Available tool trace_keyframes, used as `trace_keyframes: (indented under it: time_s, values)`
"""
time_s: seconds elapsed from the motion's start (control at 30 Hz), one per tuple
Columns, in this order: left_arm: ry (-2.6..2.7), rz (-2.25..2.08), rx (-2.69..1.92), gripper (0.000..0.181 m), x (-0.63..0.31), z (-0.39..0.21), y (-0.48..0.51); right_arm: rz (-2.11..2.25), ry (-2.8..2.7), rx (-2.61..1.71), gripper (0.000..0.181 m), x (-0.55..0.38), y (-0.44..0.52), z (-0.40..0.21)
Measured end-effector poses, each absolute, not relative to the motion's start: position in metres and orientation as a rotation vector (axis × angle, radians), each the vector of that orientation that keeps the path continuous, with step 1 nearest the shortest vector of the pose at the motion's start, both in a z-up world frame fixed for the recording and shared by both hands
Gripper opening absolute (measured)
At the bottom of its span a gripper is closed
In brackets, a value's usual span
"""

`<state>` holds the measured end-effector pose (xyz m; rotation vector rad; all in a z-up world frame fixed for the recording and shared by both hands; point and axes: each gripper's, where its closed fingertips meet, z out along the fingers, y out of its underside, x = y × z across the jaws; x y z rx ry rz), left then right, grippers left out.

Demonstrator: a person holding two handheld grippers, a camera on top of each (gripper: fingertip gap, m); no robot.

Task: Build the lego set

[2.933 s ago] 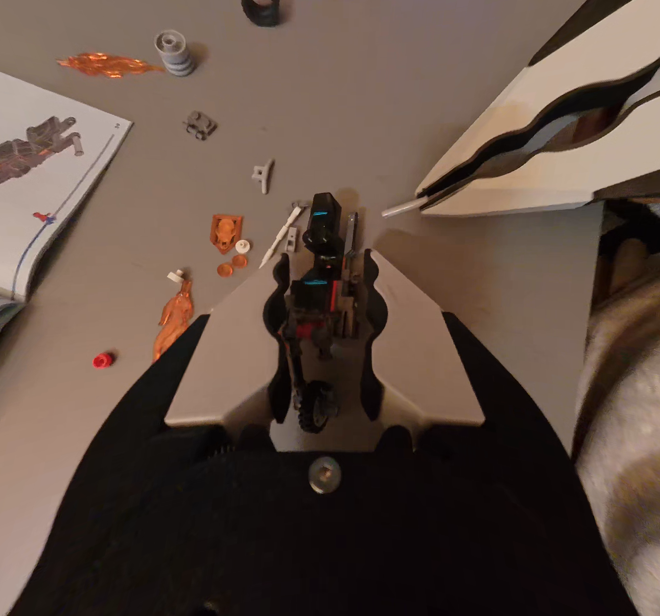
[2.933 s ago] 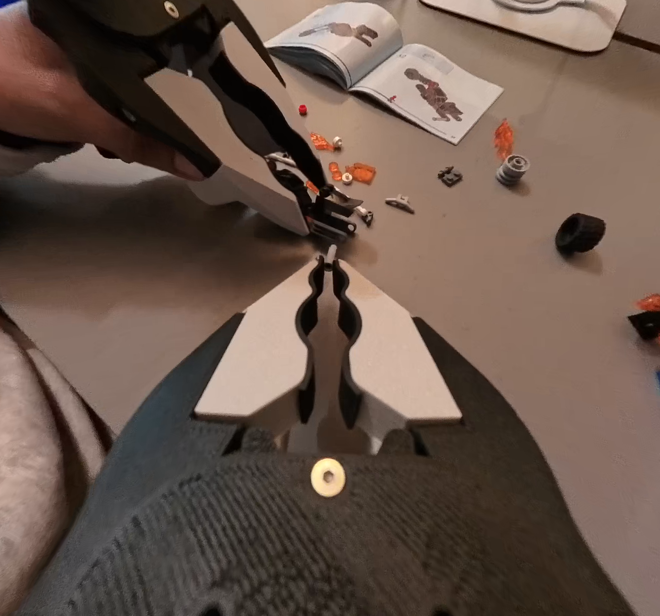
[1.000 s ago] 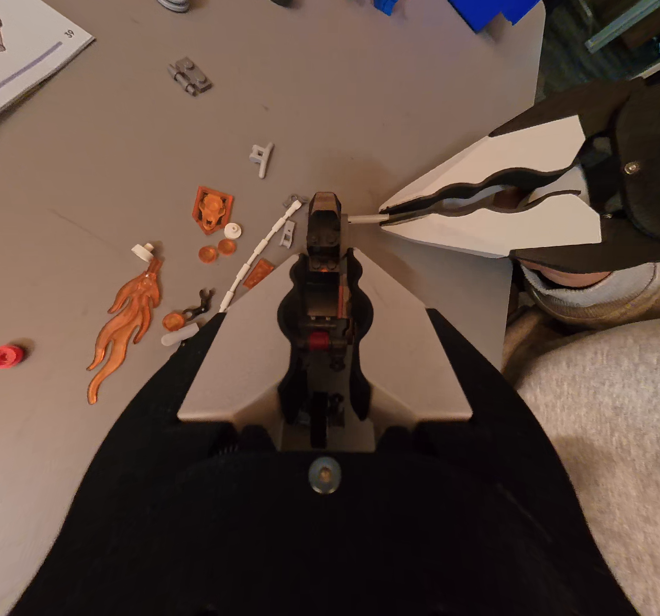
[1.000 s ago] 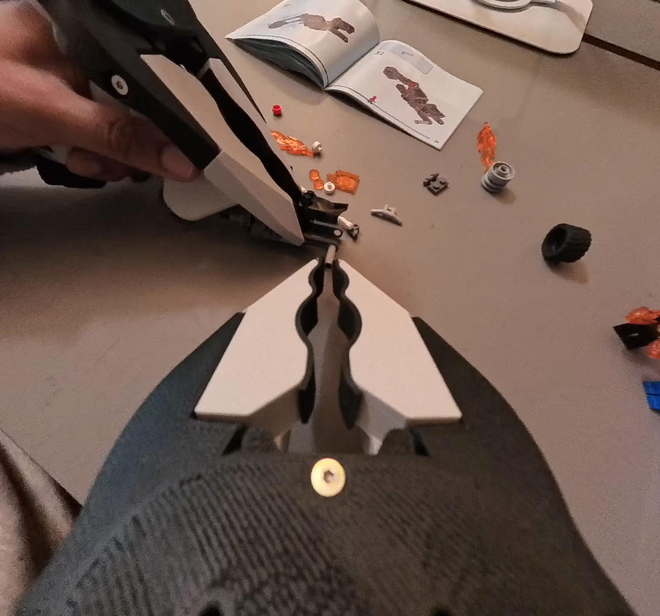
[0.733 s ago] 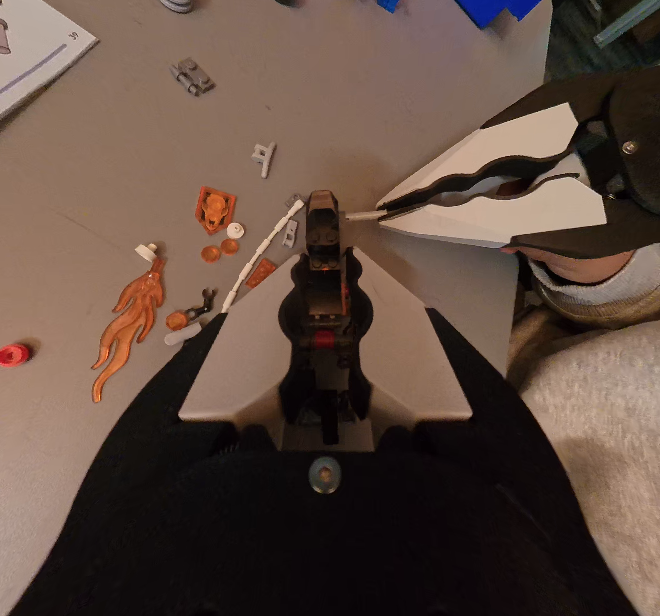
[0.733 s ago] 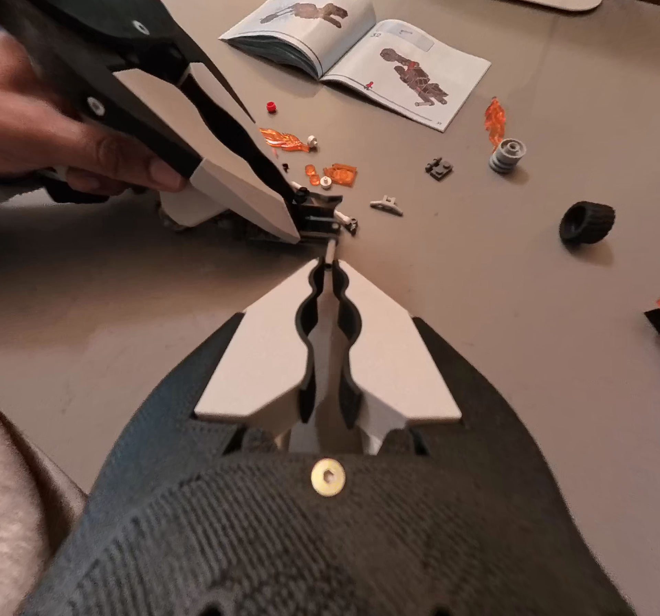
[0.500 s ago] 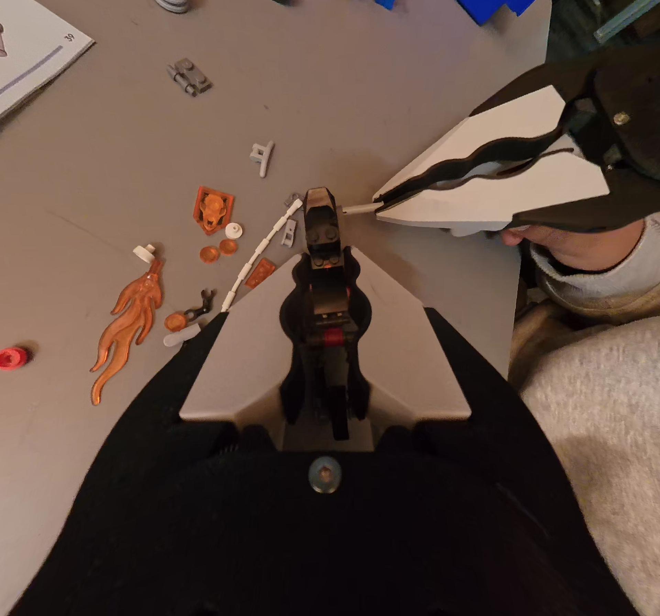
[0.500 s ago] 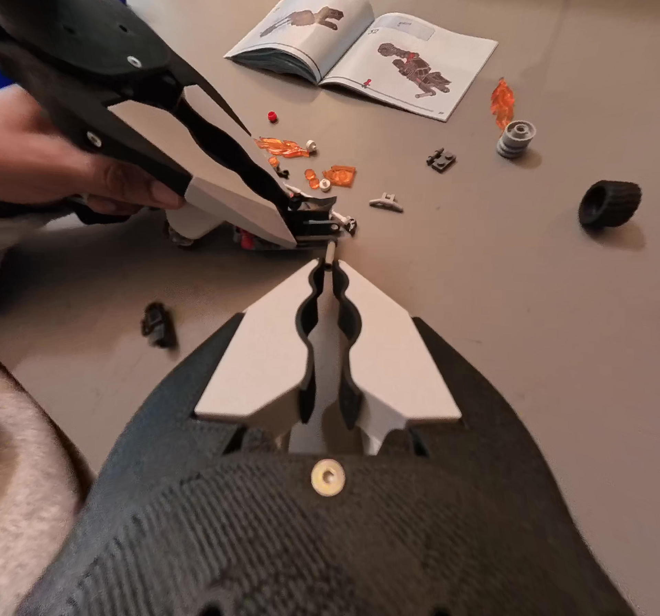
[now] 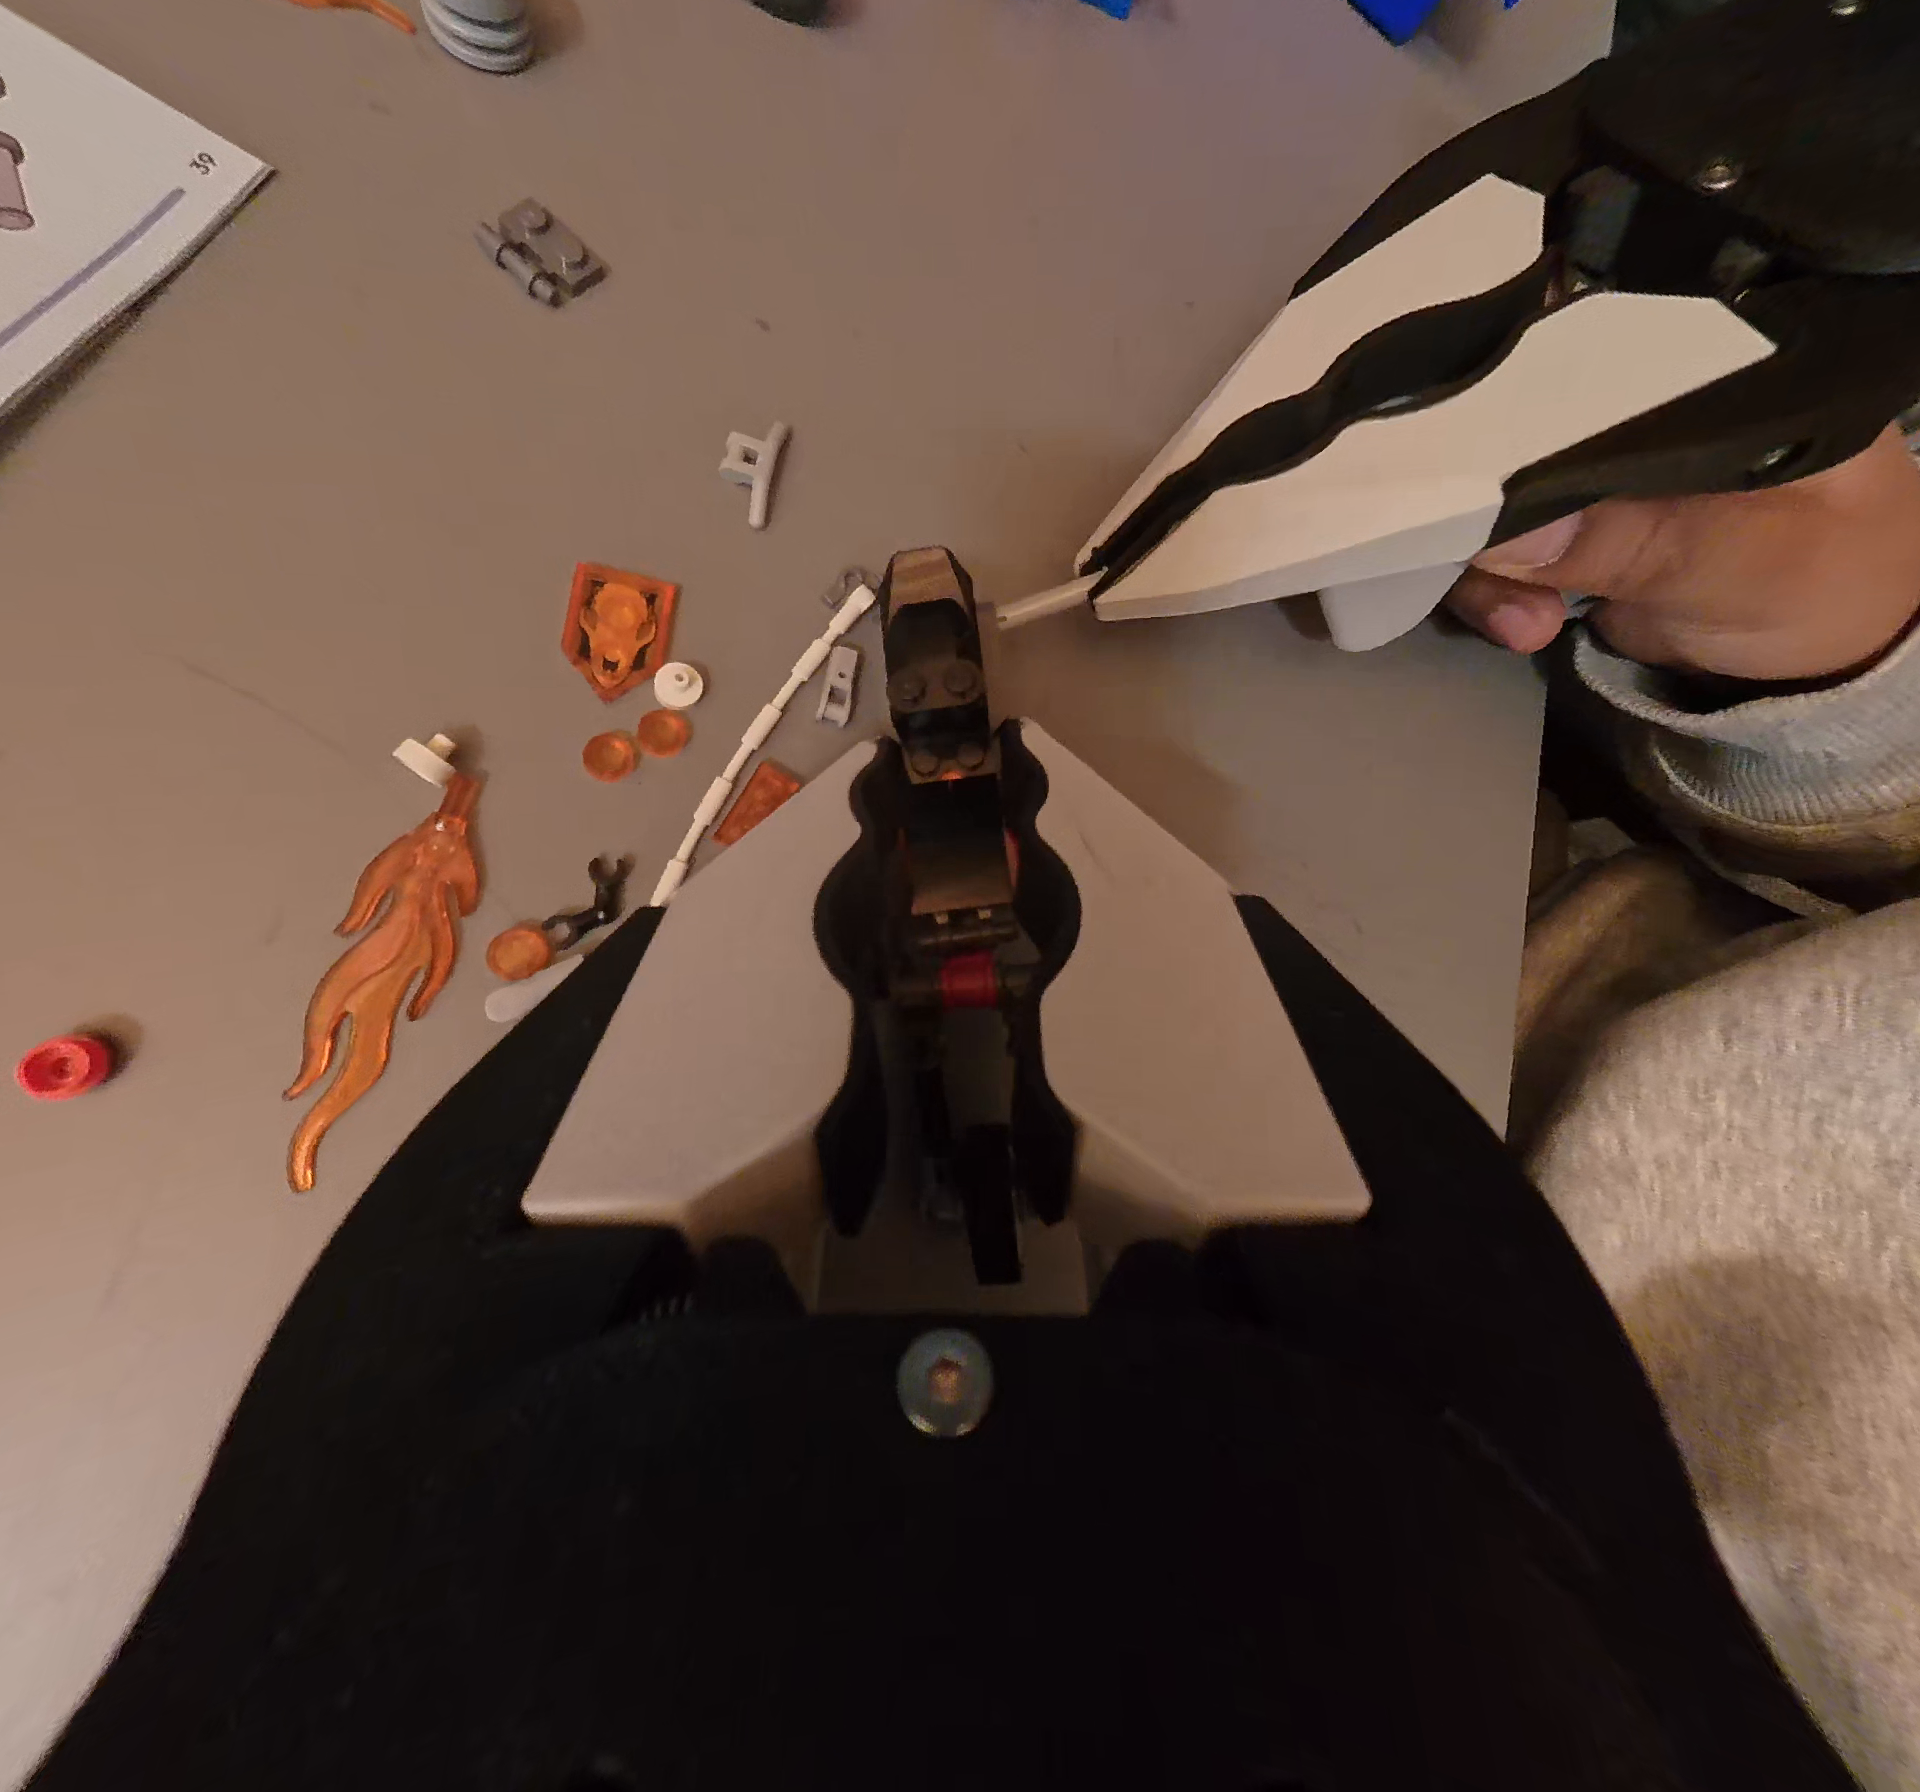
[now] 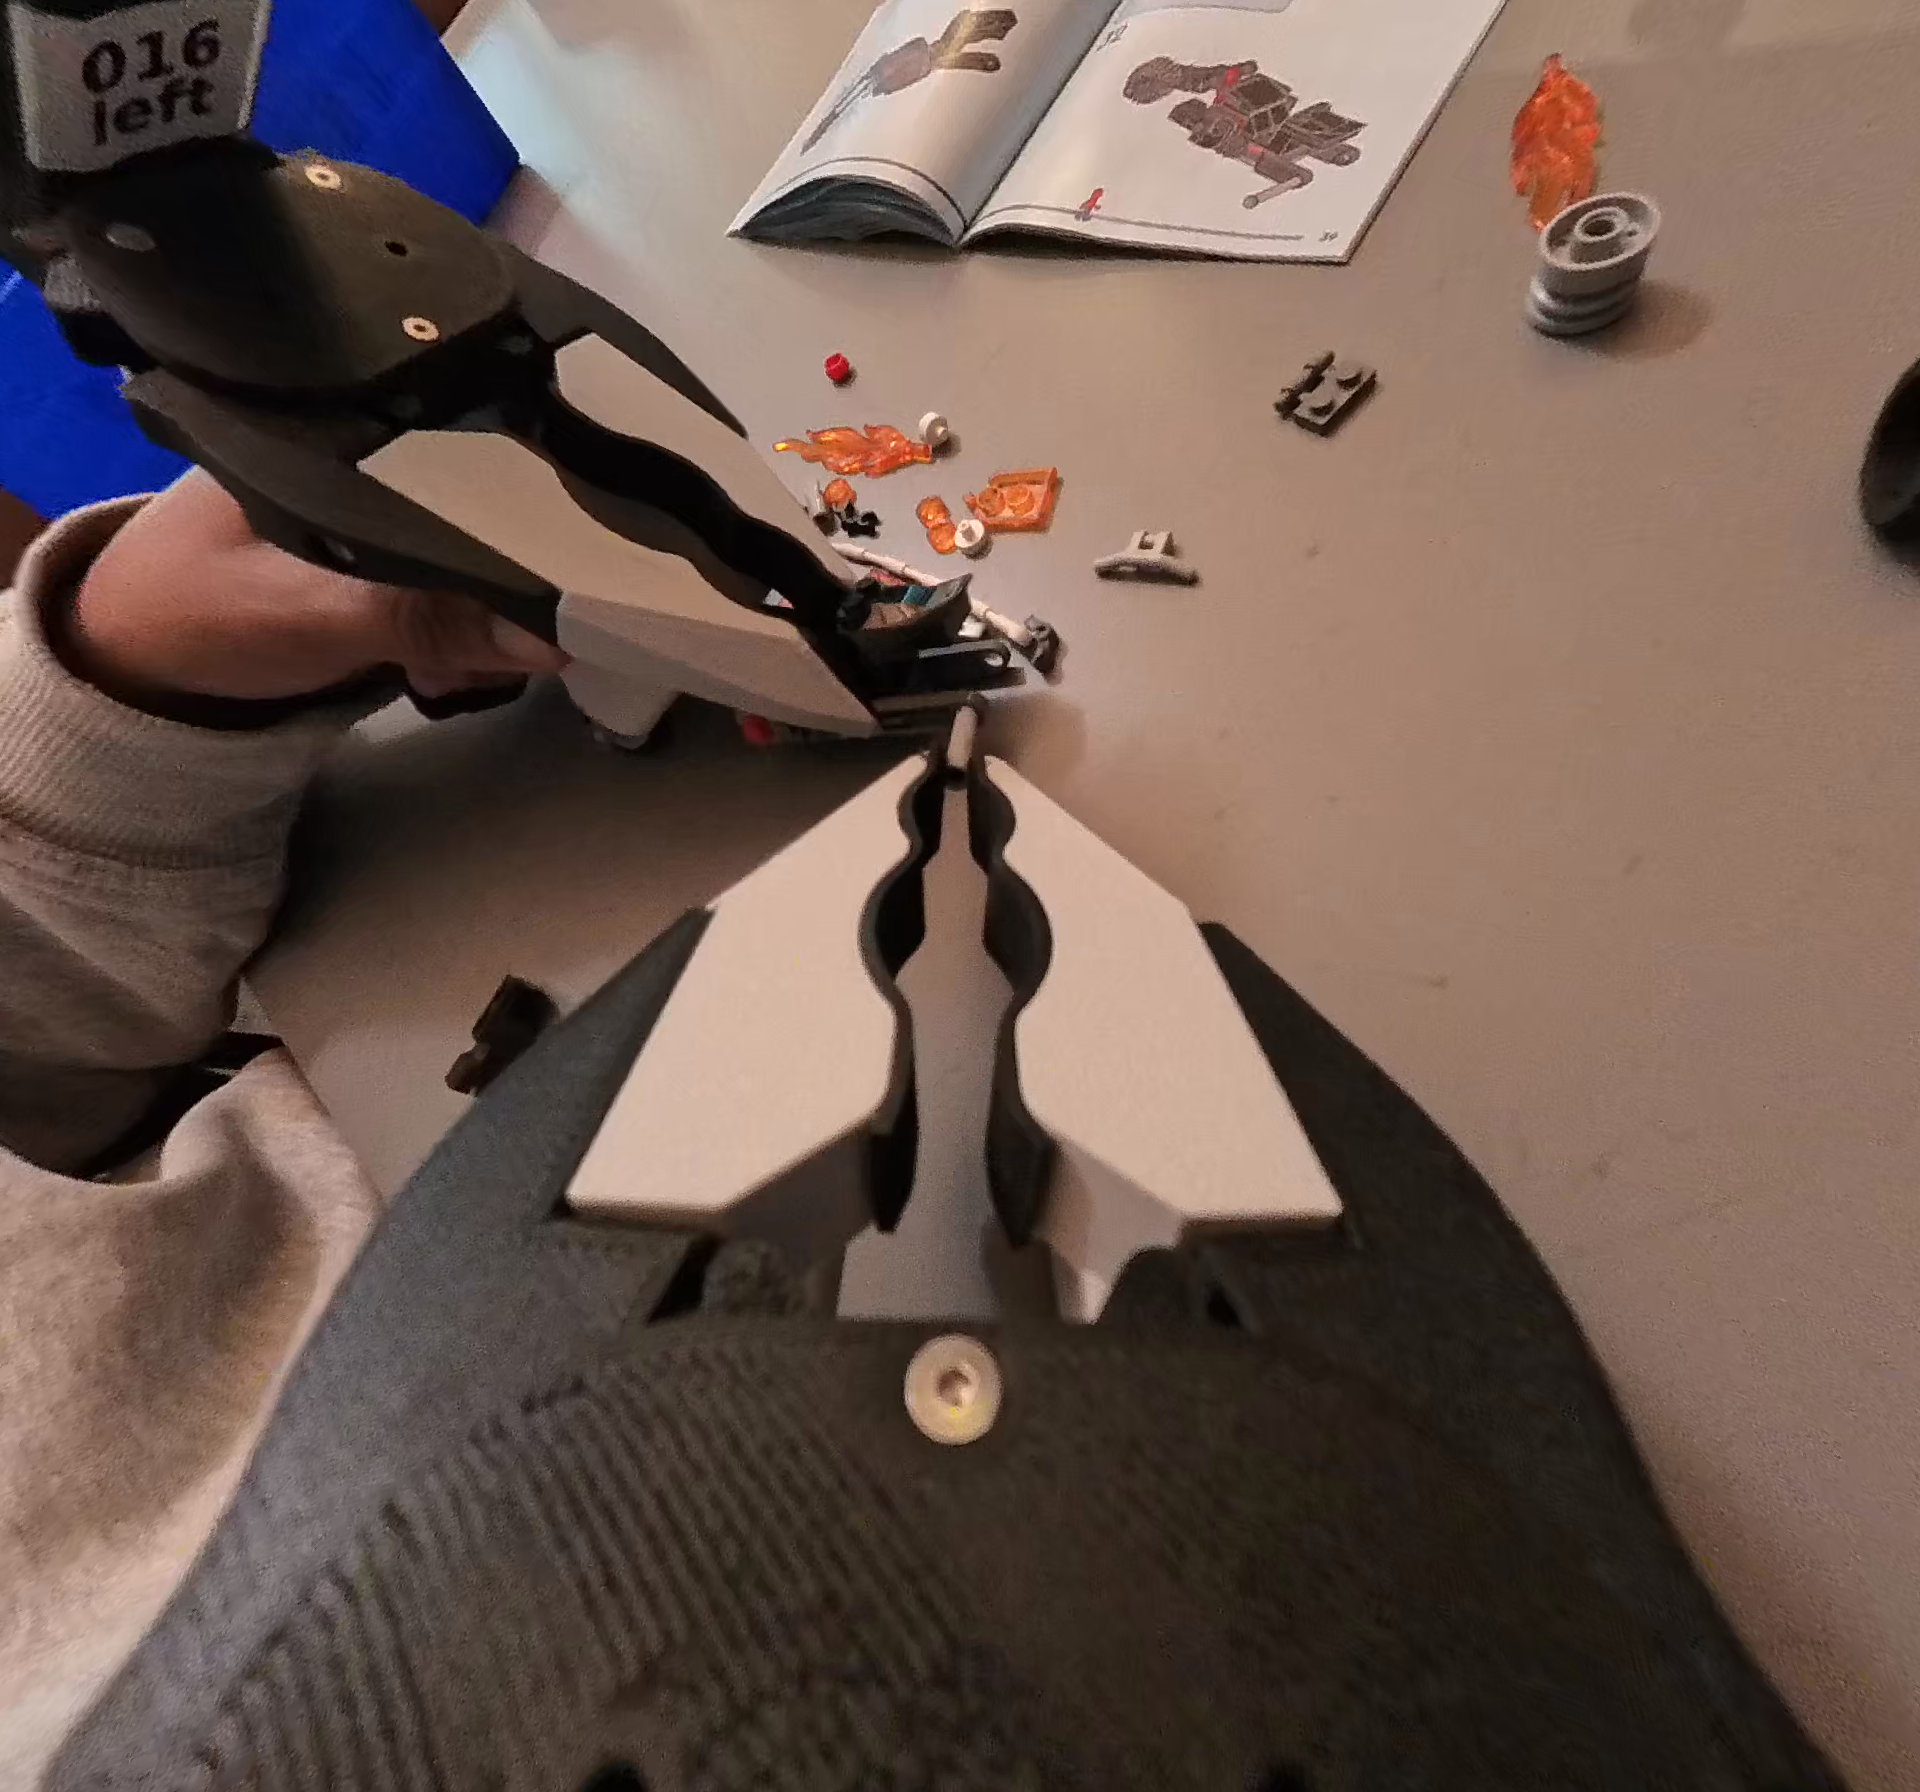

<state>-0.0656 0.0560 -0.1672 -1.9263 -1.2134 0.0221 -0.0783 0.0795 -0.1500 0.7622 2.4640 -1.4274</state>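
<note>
Left gripper (image 9: 948, 755) jaws clamped on dark bike model (image 9: 940, 693), nose out at 12 for access. Right gripper (image 10: 953, 768) jaws pinched shut on white pin (image 10: 962, 730), tip touching model's side, likely plugging in. Spare parts scattered on desk (image 9: 935, 236) around 10 o'clock.

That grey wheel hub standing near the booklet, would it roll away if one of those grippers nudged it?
Probably not at once: the grey wheel hub stands on a flat face on the table, so a nudge would likely slide it. Tipped onto its ribbed rim, it could well roll. It looks like small hard plastic, so likely light and stiff, maybe slippery between smooth fingers.
</note>
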Motion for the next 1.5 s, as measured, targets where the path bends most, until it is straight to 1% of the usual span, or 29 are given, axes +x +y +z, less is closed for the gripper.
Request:
trace_keyframes:
  time_s: [0.17, 0.23, 0.4, 0.57, 1.07, 1.5]
  values:
    - [-1.211, -0.014, -1.903, 0.023, -0.065, -0.166, 0.056, -1.434, 2.53, 0.74, 0.002, -0.077, 0.08, -0.151]
    - [-1.201, -0.072, -1.861, 0.035, -0.063, -0.162, 0.059, -1.433, 2.529, 0.738, 0.002, -0.077, 0.081, -0.151]
    - [-1.188, -0.115, -1.714, 0.047, -0.066, -0.141, 0.046, -1.448, 2.53, 0.733, 0.002, -0.077, 0.083, -0.15]
    - [-1.137, -0.118, -1.577, 0.043, -0.062, -0.115, 0.023, -1.457, 2.537, 0.729, 0.002, -0.076, 0.085, -0.149]
    - [-1.078, -0.034, -1.678, 0.042, -0.048, -0.127, 0.024, -1.486, 2.6, 0.678, 0.002, -0.073, 0.085, -0.148]
    - [-1.003, 0.086, -1.622, 0.042, -0.042, -0.108, 0.02, -1.498, 2.664, 0.555, 0.002, -0.062, 0.082, -0.147]
